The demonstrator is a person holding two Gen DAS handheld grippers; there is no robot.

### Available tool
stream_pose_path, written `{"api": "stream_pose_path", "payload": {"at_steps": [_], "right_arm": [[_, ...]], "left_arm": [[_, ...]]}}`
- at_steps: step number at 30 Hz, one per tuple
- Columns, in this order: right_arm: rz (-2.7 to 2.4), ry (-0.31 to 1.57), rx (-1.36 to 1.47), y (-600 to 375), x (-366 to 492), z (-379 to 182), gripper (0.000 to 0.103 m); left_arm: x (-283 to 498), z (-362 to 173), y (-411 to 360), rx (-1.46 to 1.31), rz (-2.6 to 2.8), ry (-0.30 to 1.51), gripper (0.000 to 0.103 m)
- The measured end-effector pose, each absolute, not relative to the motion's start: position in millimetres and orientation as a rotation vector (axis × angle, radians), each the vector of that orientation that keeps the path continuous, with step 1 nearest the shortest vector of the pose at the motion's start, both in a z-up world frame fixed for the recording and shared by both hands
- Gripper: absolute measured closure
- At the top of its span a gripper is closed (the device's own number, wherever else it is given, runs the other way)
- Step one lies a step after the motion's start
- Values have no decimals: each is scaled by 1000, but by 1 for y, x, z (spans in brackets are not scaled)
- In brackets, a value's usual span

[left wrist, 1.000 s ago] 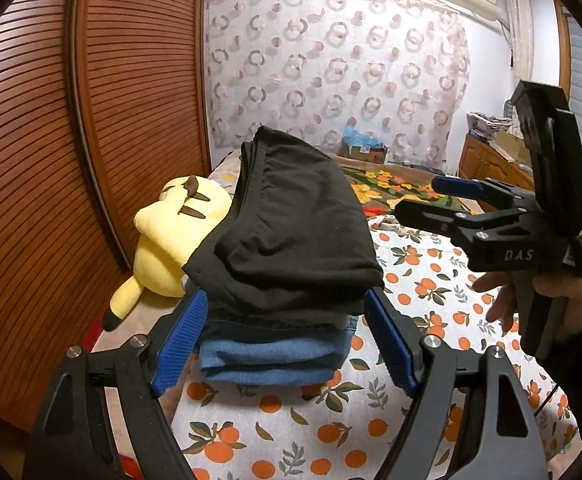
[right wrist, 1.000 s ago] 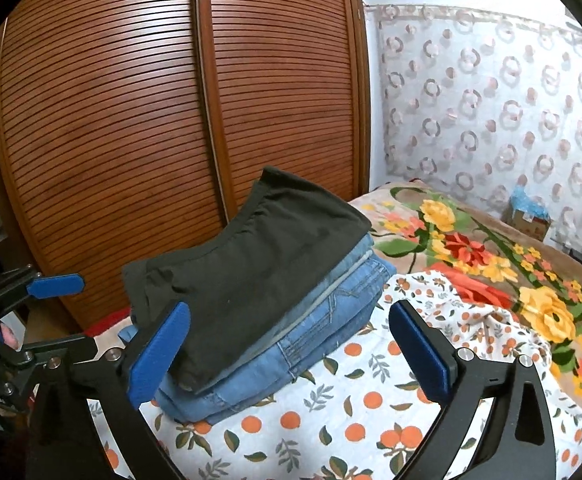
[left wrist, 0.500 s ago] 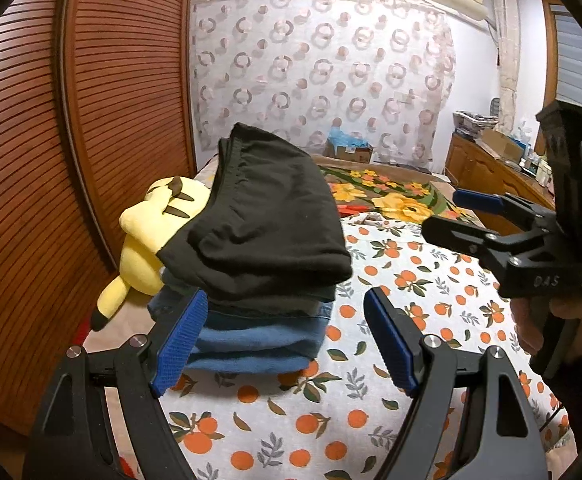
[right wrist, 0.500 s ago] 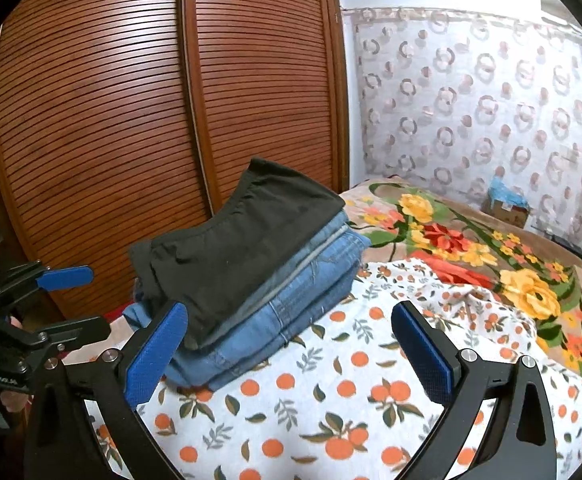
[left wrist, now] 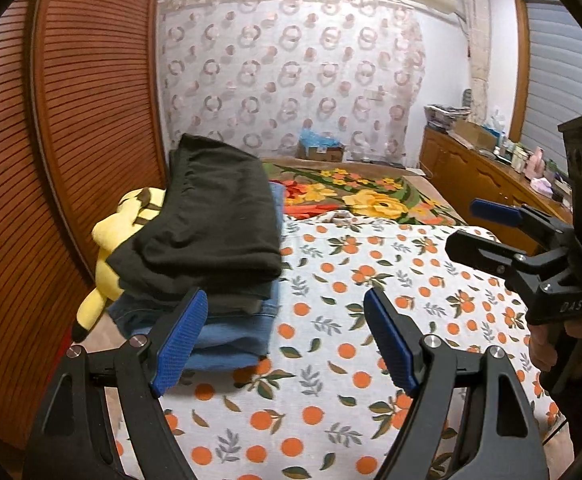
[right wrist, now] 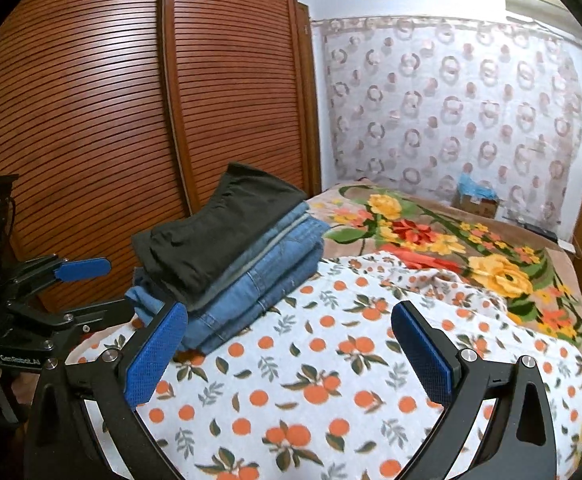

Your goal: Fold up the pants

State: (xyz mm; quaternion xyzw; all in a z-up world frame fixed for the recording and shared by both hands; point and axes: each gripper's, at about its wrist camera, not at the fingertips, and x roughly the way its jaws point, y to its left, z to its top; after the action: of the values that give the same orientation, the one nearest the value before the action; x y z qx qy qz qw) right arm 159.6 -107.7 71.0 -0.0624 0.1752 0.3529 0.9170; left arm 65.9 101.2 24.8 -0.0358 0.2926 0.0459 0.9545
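Blue-padded, my left gripper [left wrist: 283, 338] and right gripper [right wrist: 289, 354] both gape empty over the orange-print bedsheet [left wrist: 331, 360]. Beyond, at the wardrobe side, sits the folded stack of black and denim pants [right wrist: 231, 252]; soft, probably hefty, best pinched at a folded edge.

Black pants [left wrist: 211, 216], orange-print sheet [left wrist: 331, 320]

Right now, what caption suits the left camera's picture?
Open left gripper beside folded pants stack on orange-print bedspread.
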Motion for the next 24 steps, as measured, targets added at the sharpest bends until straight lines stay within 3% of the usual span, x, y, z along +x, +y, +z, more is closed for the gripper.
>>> {"api": "stream_pose_path", "payload": {"at_steps": [24], "right_arm": [[460,363,-33,-196,66,57,1]], "left_arm": [[62,24,11,9,-91,585,22]]}}
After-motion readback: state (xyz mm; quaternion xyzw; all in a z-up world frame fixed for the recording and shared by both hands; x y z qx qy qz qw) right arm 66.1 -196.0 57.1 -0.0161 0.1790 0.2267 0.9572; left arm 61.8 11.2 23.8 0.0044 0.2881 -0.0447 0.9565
